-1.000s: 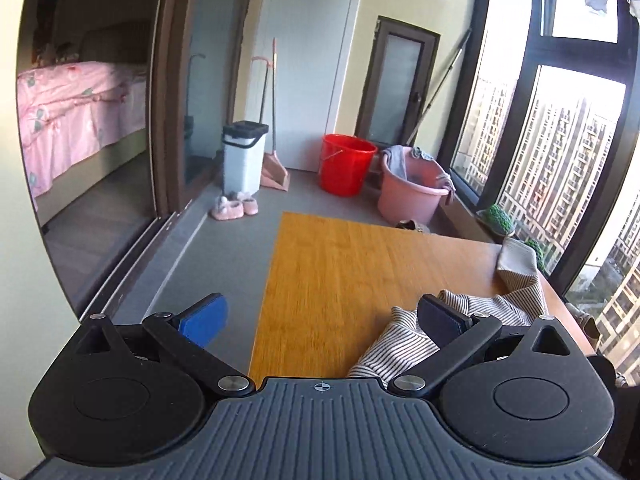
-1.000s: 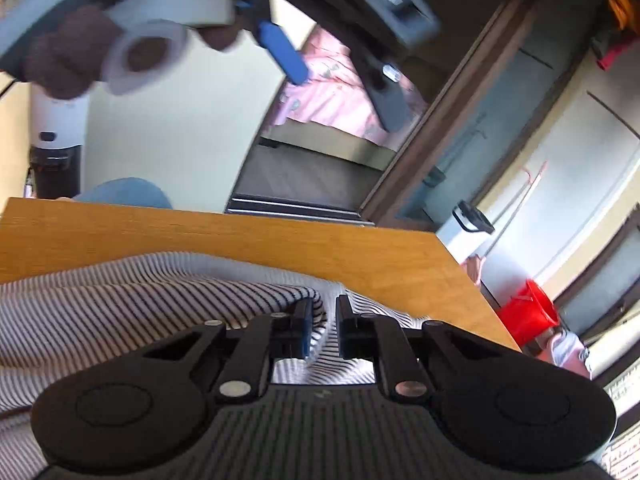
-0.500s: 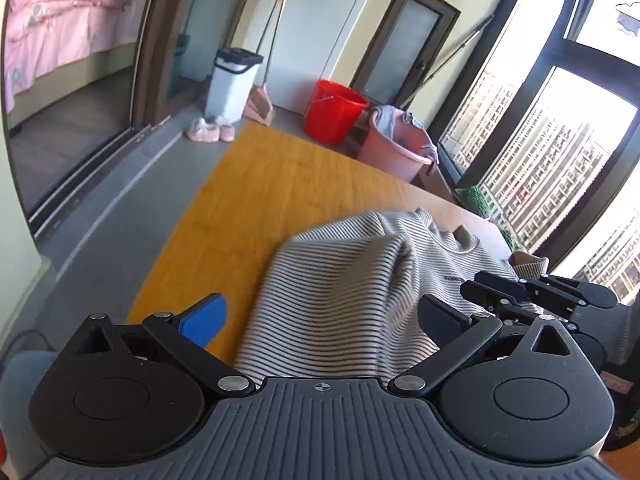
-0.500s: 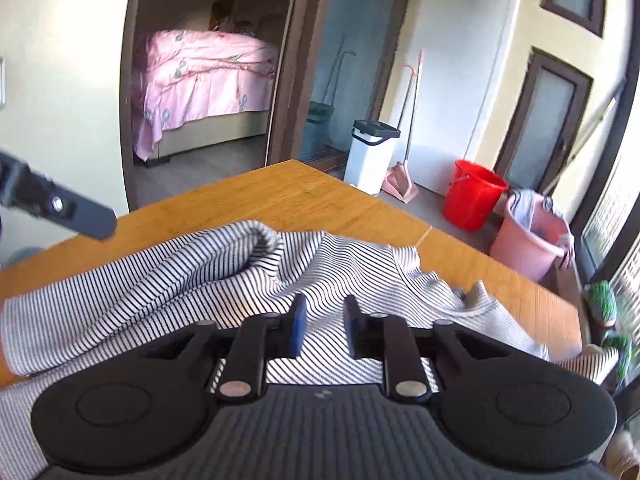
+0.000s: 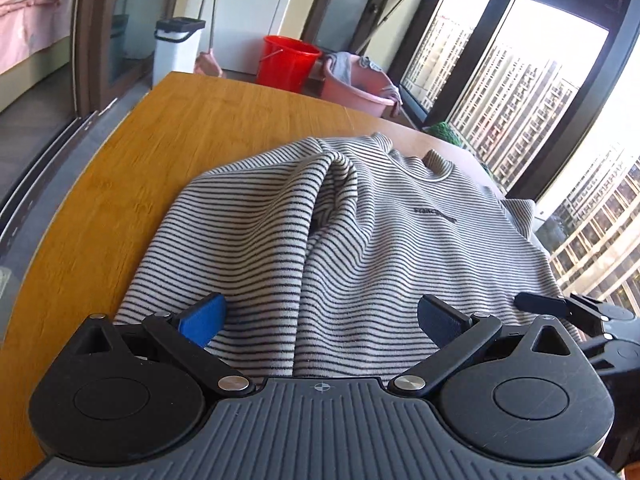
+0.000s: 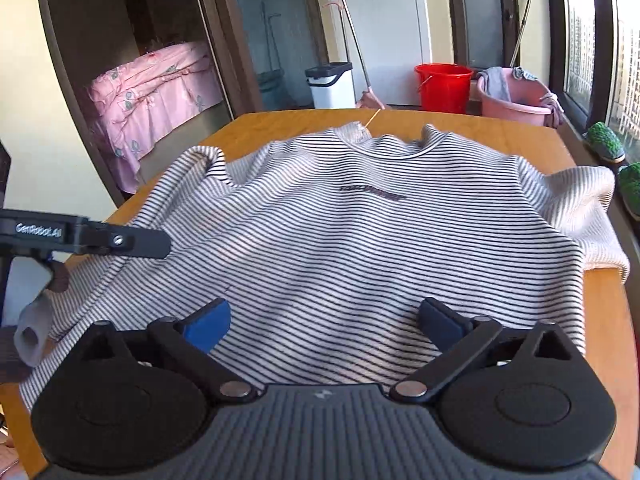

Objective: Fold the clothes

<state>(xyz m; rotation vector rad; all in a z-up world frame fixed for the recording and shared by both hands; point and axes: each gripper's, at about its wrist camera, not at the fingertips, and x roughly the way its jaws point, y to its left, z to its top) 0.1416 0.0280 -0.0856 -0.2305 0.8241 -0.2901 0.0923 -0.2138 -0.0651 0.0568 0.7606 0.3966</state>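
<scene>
The striped sweater [image 6: 360,240] lies spread on the wooden table [image 5: 140,168], just ahead of both pairs of fingers. The right gripper [image 6: 324,322] jaws are opening, nothing between them. The left gripper [image 5: 320,316] jaws stand wide, released. Chest lettering [image 6: 374,193] is too blurred to read. A raised fold [image 5: 336,184] hides the left sleeve; the near hem lies behind the gripper bodies.
</scene>
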